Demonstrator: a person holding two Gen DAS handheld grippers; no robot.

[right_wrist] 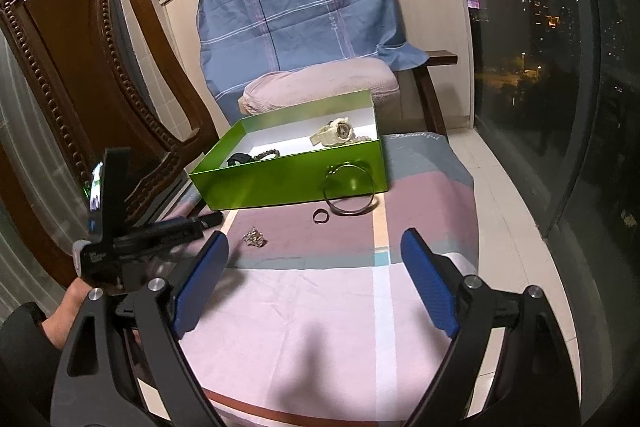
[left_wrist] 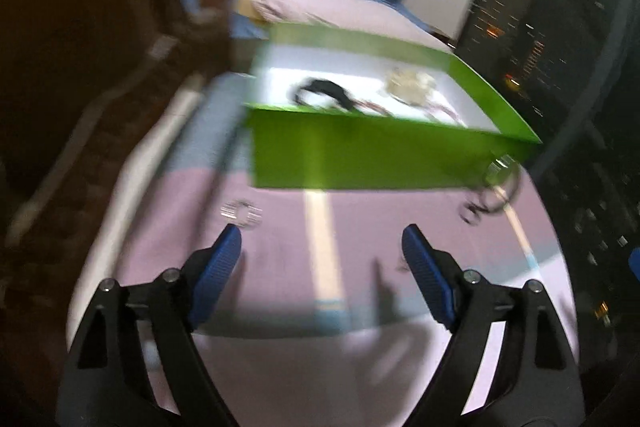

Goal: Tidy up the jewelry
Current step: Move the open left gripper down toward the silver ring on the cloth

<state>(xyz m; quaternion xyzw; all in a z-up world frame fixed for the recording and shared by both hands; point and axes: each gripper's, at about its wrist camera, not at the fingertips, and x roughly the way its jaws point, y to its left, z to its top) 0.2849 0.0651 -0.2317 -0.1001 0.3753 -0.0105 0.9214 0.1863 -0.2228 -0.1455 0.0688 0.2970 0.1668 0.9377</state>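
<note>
A green box (right_wrist: 280, 187) with a white inside stands on the striped cloth. It holds a white watch (right_wrist: 335, 132), a black band (right_wrist: 240, 159) and a bead string (right_wrist: 267, 154). A thin bangle (right_wrist: 350, 193) leans against the box front, with a small dark ring (right_wrist: 321, 215) just before it. A small sparkly piece (right_wrist: 254, 238) lies on the cloth to the left. My right gripper (right_wrist: 316, 243) hangs open over the cloth, short of these pieces. My left gripper (left_wrist: 320, 239) is open too, with the sparkly piece (left_wrist: 242, 213) just beyond its left fingertip. The box (left_wrist: 360, 155) is blurred ahead of it.
A carved wooden chair (right_wrist: 92, 67) stands at the left, close to the box. Behind the box are a pink cushion (right_wrist: 320, 83) and a blue checked sheet (right_wrist: 296, 3). A dark window (right_wrist: 560, 87) runs along the right. A person's hand (right_wrist: 76, 293) holds the left gripper.
</note>
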